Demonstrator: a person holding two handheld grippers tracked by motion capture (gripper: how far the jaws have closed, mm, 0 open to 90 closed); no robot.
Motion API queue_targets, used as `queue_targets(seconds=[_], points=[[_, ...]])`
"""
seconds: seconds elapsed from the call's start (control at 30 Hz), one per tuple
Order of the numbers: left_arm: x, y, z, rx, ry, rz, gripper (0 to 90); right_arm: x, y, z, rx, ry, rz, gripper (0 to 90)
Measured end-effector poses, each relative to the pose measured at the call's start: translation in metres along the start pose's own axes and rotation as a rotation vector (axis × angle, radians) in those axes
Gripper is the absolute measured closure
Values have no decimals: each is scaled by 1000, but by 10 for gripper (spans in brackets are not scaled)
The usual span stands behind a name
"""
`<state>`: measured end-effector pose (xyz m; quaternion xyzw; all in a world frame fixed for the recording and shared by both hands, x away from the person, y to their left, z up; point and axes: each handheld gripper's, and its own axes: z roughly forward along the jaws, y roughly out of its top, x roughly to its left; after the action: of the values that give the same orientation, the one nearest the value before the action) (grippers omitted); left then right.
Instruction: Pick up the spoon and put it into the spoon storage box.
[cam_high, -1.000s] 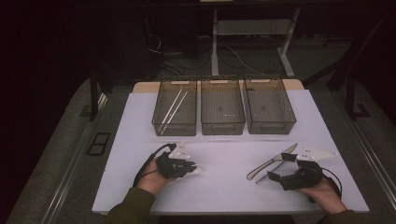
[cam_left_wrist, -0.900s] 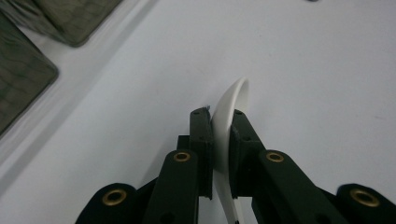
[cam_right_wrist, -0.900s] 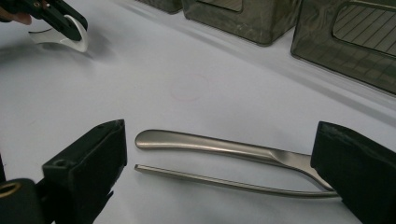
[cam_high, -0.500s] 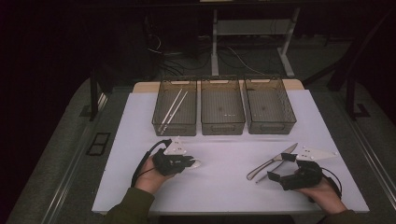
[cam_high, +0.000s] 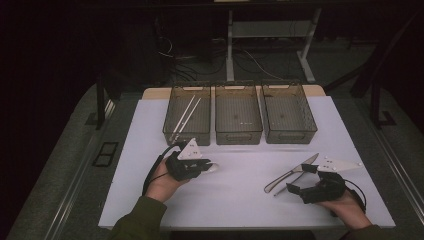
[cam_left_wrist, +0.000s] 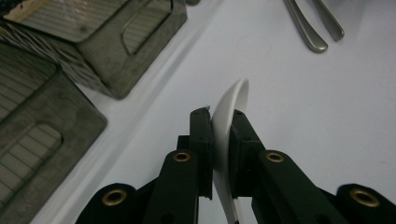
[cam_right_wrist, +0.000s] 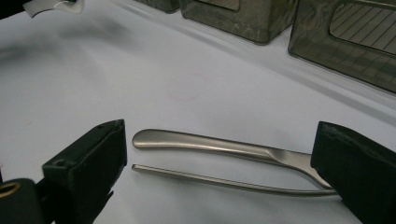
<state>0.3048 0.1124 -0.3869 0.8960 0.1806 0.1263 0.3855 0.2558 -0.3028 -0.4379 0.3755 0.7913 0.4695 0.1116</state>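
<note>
A white spoon (cam_left_wrist: 229, 105) stands on edge between the jaws of my left gripper (cam_left_wrist: 219, 122), which is shut on its handle; its bowl points ahead just over the white table sheet. From above, the left gripper (cam_high: 199, 168) is at the table's left middle, with the spoon's tip (cam_high: 213, 167) sticking out to the right. My right gripper (cam_right_wrist: 219, 156) stands wide open over a metal knife (cam_right_wrist: 210, 142) and a thin metal utensil (cam_right_wrist: 224, 184) lying side by side. In the high view the right gripper (cam_high: 300, 189) is beside that cutlery (cam_high: 290, 174).
Three dark mesh bins stand in a row at the back: the left bin (cam_high: 187, 131) holds white chopsticks (cam_high: 185, 116), with a middle bin (cam_high: 238, 136) and a right bin (cam_high: 289, 136) beside it. The white sheet (cam_high: 235, 200) ends near the person's forearms.
My left gripper, shut on the white spoon, has moved slightly forward and to the right. The right gripper has hardly moved.
</note>
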Motion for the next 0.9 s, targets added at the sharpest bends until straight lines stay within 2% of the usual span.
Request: queue_targets(seconds=[0.33,0.7,0.9], points=[[7,24,-1,-24,1,39,815,0,0,-1,-3,3,1,37],[23,52,3,-48,9,70,815,0,0,-1,-9,3,-9,37],[30,71,3,-59,18,102,815,0,0,-1,-6,3,-5,37]])
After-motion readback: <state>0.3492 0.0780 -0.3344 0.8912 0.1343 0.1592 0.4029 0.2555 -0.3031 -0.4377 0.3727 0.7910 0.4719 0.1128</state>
